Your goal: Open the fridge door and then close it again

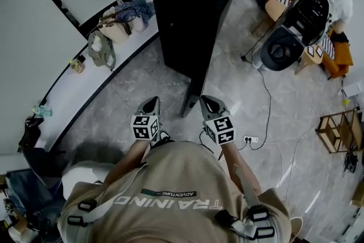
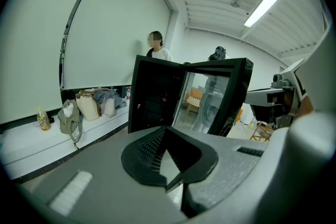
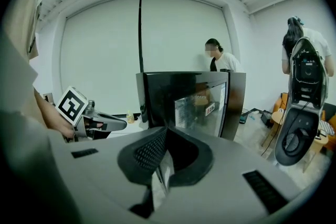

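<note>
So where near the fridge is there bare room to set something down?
Free: the ledge just this side of the yellow bottle, and the floor between ledge and fridge. Crowded: the ledge's far part, under the bags; right of the fridge, a cable and power strip lie there.

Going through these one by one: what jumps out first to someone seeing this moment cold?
The tall black fridge in the middle of the floor draws the eye first, with its glass door standing open toward the person. Next come the left gripper and the right gripper, one on each side of the door's free edge, both with jaws together and clear of it. Bags sit on the white ledge at left.
</note>
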